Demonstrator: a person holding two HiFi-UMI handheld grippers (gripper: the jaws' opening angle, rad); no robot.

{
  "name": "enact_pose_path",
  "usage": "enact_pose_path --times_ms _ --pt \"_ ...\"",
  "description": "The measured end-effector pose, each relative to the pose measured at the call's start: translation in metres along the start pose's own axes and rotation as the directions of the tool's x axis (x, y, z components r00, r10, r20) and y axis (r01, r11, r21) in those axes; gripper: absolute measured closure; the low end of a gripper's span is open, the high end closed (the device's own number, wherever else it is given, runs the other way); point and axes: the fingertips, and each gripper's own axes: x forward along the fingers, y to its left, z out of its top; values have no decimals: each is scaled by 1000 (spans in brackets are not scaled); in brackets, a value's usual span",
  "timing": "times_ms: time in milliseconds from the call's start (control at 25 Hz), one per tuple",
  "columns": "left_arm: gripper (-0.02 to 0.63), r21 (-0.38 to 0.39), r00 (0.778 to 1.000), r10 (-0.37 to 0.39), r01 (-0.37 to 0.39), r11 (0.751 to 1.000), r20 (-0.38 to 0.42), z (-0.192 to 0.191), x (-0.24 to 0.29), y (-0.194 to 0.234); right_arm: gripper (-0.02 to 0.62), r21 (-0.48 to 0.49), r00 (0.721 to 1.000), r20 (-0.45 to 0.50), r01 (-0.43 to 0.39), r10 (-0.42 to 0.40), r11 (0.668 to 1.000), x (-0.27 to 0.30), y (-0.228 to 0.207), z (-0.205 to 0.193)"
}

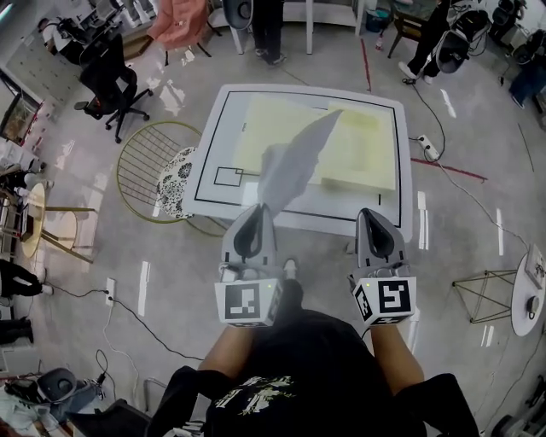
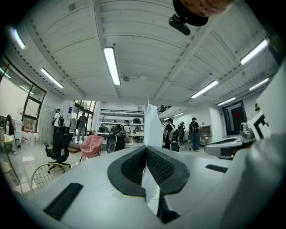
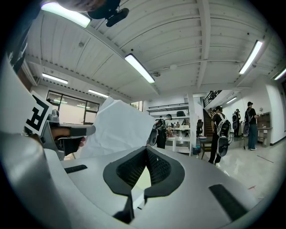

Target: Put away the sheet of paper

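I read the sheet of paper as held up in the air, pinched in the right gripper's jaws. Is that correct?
Not quite. The sheet of paper is held up in the air, but it is pinched in the left gripper, not the right. The left gripper view shows the sheet standing up from between its closed jaws. The right gripper has its jaws together with nothing in them.

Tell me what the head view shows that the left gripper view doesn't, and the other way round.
Only the head view shows the white table from above, with pale yellow sheets lying on it. Only the left gripper view shows the ceiling strip lights and the shelving at the back. Both show the sheet of paper clamped in the shut left gripper, plus the black office chair, pink chair and gold wire chair.
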Motion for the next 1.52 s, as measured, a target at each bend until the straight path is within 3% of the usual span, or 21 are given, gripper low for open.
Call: enact_pose_path --times_ms 1000,1520 --pt "606 25 994 -99 98 995 46 16 123 79 598 -10 992 68 108 -107 994 138 -11 25" --pt "606 -14 985 -167 167 986 -27 -10 168 67 598 9 985 -17 170 -170 985 155 -40 -1"
